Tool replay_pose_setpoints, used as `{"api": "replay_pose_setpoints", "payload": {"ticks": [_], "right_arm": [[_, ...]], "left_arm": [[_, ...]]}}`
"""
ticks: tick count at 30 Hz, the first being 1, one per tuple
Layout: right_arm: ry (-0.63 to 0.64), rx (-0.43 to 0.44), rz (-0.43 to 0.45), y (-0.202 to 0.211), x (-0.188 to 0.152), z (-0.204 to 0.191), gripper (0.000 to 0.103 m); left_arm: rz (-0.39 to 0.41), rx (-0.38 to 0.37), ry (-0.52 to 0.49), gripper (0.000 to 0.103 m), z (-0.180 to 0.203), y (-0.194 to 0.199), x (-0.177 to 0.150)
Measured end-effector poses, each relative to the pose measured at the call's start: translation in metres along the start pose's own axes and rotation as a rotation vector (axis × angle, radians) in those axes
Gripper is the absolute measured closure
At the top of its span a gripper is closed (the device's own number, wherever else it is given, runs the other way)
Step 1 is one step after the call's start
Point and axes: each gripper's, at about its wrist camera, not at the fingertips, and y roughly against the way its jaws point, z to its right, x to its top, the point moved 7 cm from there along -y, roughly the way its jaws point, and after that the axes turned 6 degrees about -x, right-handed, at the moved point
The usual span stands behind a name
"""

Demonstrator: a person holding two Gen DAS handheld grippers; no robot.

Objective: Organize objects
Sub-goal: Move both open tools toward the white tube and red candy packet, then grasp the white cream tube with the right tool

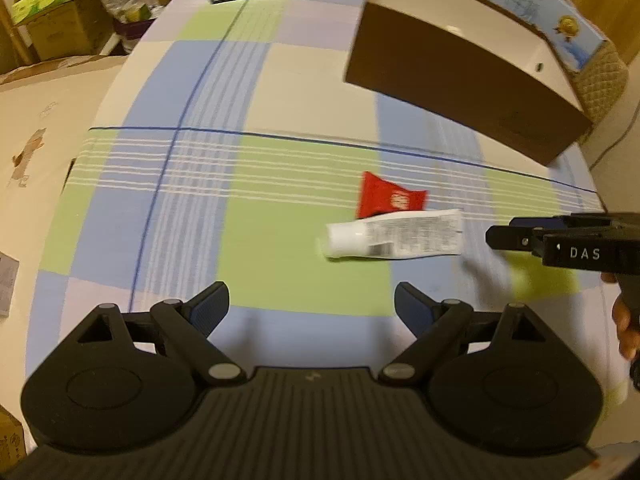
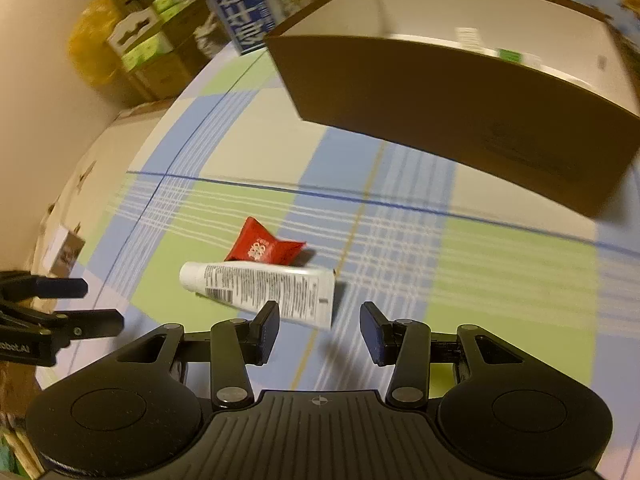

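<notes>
We hover both tools over the checked surface (image 1: 280, 80), each with its jaws spread and holding nothing. The white tube (image 2: 260, 290) lies flat near the middle, its crimped end just ahead of the right tool (image 2: 319, 334); a red packet (image 2: 262, 246) lies just behind it, touching or nearly so. The open brown box (image 2: 460, 120) stands farther back, well apart from both, and already seems to hold a few items, though we cannot make them out. We judge this the reach for the tube. Next we would lower the right tool, straddle the tube's flat end and close. The left tool (image 1: 312, 312) waits nearby.
</notes>
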Motion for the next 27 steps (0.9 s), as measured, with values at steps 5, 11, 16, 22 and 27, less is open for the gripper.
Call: {"api": "replay_pose_setpoints", "payload": {"ticks": [5,11,16,22,27], "right_arm": [[0.105,0.048,-0.011,-0.027,0.014,-0.011,0.061],[0.234,0.119,-0.046,-0.055,0.025,-0.026,0.061],[0.305,0.157,-0.109,-0.063,0.015,-0.032,0.061],[0.328,0.218,-0.130,-0.046,-0.016,-0.047,0.061],[0.330,0.108,-0.052,-0.044,-0.024,-0.048,0.061]], "left_arm": [[-0.019,0.067,0.030,0.016,-0.024,-0.010,-0.003],[-0.030,0.109,0.092,0.016,-0.051,-0.012,-0.008],[-0.030,0.128,0.121,0.016,-0.062,-0.012,-0.009],[-0.025,0.126,0.127,0.016,-0.062,-0.012,-0.008],[-0.022,0.125,0.122,0.016,-0.060,-0.012,-0.009]]}}
